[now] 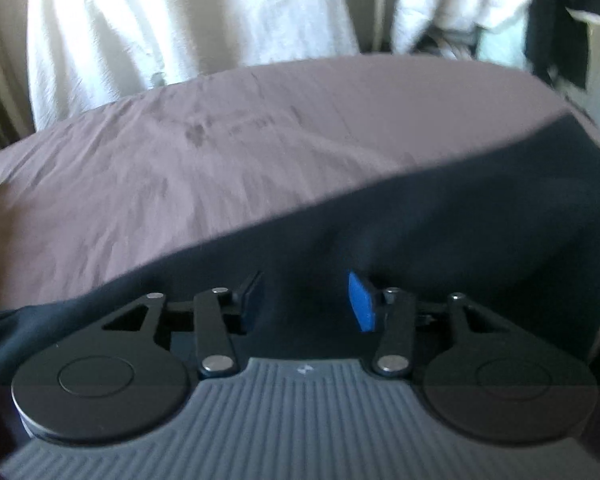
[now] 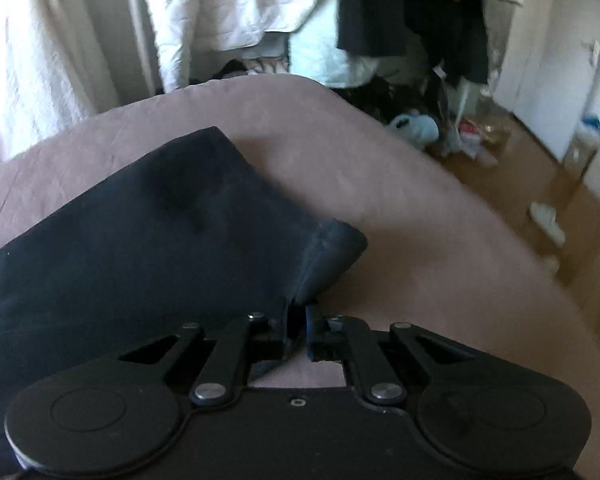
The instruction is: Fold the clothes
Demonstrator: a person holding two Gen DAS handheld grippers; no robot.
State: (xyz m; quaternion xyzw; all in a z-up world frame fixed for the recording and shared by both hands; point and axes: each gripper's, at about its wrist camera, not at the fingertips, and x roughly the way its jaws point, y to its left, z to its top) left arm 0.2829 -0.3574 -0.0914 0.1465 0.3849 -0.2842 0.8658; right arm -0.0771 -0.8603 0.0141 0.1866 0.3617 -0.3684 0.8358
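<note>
A dark navy garment (image 1: 440,216) lies spread on a bed with a mauve sheet (image 1: 180,168). My left gripper (image 1: 306,300) is open, its blue-padded fingers (image 1: 362,304) apart just above the garment's cloth. In the right wrist view the same navy garment (image 2: 140,240) lies flat with a folded corner at its right edge. My right gripper (image 2: 300,324) is shut on that edge of the garment, and the cloth rises in a small peak from the jaws.
White curtains (image 1: 160,20) hang behind the bed. Dark and white clothes (image 2: 400,12) hang at the back. The mauve sheet (image 2: 420,208) ends at the right, with a wooden floor (image 2: 540,184) strewn with small items and a light blue soft toy (image 2: 416,128).
</note>
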